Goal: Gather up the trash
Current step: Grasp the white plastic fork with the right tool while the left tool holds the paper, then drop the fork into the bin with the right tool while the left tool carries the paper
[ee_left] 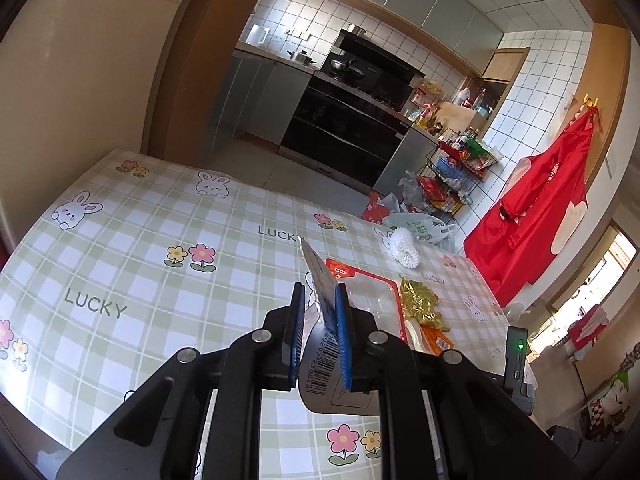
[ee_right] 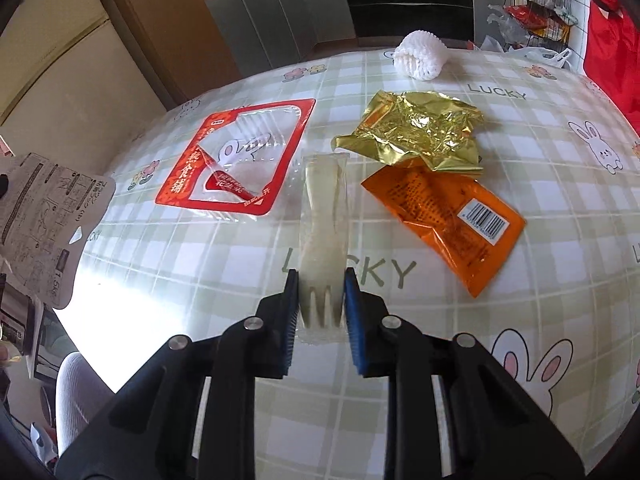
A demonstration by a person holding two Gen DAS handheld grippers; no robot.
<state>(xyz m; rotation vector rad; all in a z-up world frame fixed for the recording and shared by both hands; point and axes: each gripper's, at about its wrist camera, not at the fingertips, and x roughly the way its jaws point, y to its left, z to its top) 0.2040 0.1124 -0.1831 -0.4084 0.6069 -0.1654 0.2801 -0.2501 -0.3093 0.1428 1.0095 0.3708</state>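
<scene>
My left gripper (ee_left: 320, 300) is shut on a printed paper card with a barcode (ee_left: 322, 364), held above the table; the card also shows at the left edge of the right wrist view (ee_right: 44, 216). My right gripper (ee_right: 321, 284) has its jaws on either side of a wrapped plastic fork (ee_right: 324, 216) lying on the table; contact is unclear. On the table lie a red-rimmed clear tray lid (ee_right: 240, 156), a gold foil wrapper (ee_right: 416, 132), an orange packet (ee_right: 448, 216) and a white foam fruit net (ee_right: 418, 56).
The table has a green checked "LUCKY" cloth (ee_left: 140, 260). Beyond its far edge are a stove and cabinets (ee_left: 352, 112), a wire rack with bags (ee_left: 452, 176) and a red apron on the wall (ee_left: 532, 208).
</scene>
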